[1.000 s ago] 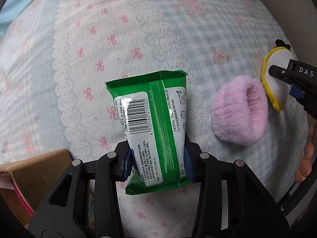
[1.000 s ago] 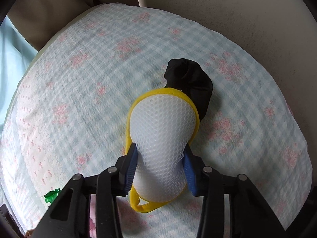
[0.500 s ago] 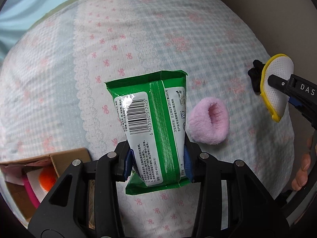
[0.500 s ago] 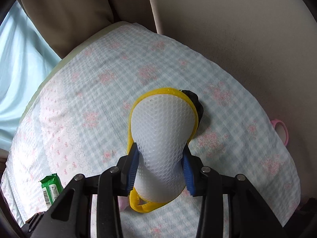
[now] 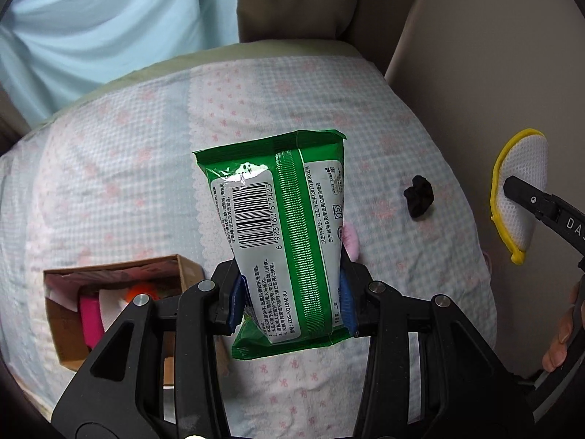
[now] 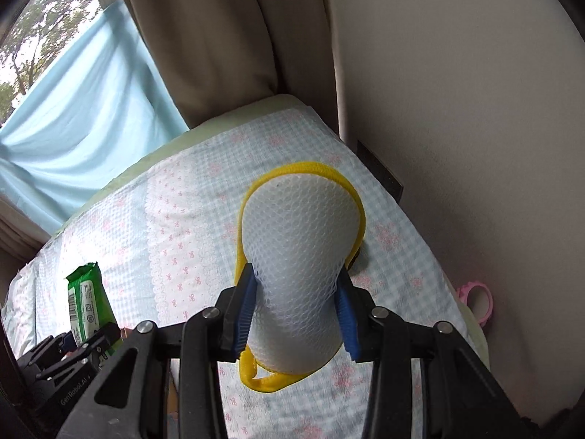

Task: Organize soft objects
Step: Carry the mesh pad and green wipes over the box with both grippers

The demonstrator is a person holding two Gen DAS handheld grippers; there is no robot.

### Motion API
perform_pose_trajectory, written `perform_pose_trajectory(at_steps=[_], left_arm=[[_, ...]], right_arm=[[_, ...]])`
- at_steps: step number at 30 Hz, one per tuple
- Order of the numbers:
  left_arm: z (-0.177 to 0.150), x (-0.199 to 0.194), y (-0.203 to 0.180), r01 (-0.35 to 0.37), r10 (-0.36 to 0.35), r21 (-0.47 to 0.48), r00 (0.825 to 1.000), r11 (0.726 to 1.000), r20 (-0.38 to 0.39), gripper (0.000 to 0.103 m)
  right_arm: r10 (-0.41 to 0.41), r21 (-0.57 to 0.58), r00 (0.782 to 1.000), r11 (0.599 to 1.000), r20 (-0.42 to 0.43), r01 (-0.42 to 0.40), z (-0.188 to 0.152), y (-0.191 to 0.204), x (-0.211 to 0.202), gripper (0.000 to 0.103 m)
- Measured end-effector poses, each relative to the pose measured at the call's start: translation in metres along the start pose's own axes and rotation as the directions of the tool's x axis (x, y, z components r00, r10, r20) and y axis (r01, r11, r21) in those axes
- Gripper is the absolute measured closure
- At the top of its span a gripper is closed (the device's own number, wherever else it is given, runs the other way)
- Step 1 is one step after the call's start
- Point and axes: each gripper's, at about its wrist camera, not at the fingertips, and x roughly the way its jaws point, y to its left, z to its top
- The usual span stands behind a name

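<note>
Two wrist cameras, both looking steeply down on the bed from well above.

My left camera looks along its tongs (image 5: 290, 301) at the checked bedspread (image 5: 120, 168), with the curtains at its far edge and my right tongs (image 5: 533, 201) in at the right rim. My right camera faces the same bedspread (image 6: 182, 226) and curtains past its own tongs (image 6: 296, 314), closer to the wall, and catches my left tongs (image 6: 93, 336) low on the left.
</note>
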Motion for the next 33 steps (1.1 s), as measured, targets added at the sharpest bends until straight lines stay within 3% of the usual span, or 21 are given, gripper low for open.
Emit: perform_pose_trajectory(at_steps=[8, 15, 23, 33], left_arm=[[-0.015, -0.076, 0.028, -0.039, 0.047, -0.088, 0.995, 0.995, 0.089, 0.065], [-0.042, -0.125, 0.078, -0.074, 0.097, -0.164, 0.986, 0.984, 0.136, 0.065], [-0.067, -0.141, 0.159, -0.087, 0.113, -0.2, 0.986, 0.976, 0.126, 0.065], [-0.089, -0.122, 0.273, -0.064, 0.073, -0.184, 0.996, 0.981, 0.042, 0.065]], right_arm=[[0.097, -0.201, 0.995, 0.975, 0.023, -0.091, -0.005, 0.049, -0.058, 0.066], [0.194, -0.313, 0.981, 0.931, -0.002, -0.185, -0.026, 0.119, -0.079, 0.066], [0.225, -0.378, 0.973, 0.898, -0.052, -0.228, -0.064, 0.214, -0.079, 0.066], [0.173, -0.372, 0.974, 0.902, -0.148, -0.217, -0.111, 0.311, -0.042, 0.066]])
